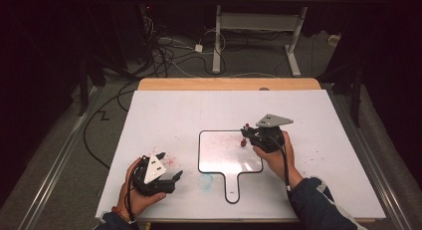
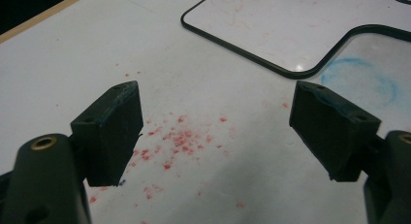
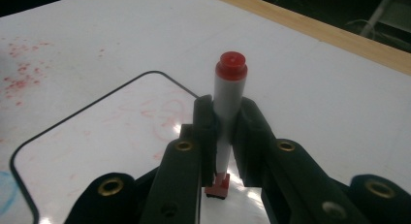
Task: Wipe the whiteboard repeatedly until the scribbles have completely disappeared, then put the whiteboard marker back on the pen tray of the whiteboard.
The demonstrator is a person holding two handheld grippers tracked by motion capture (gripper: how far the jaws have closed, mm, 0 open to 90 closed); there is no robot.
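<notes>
Right gripper (image 3: 220, 136) fingers clench the red-capped white marker (image 3: 228, 95), tip on small black-rimmed whiteboard (image 1: 219, 163), drawing just begun; left gripper (image 2: 213, 132) fingers released w/ nothing between.

We find the bench (image 1: 318, 125) open along its far and right stretches, giving free passage. The flat whiteboard (image 1: 219, 160) at centre obstructs nothing. Only the right hand-held gripper (image 1: 247, 135), with its upright marker (image 3: 228, 107), blocks the board's right edge.

Red speckles (image 1: 165, 154) and a blue ring smudge (image 1: 205, 180) are seen on the white worktop (image 1: 164, 115); cables (image 1: 164, 51) are strewn on the floor behind.
</notes>
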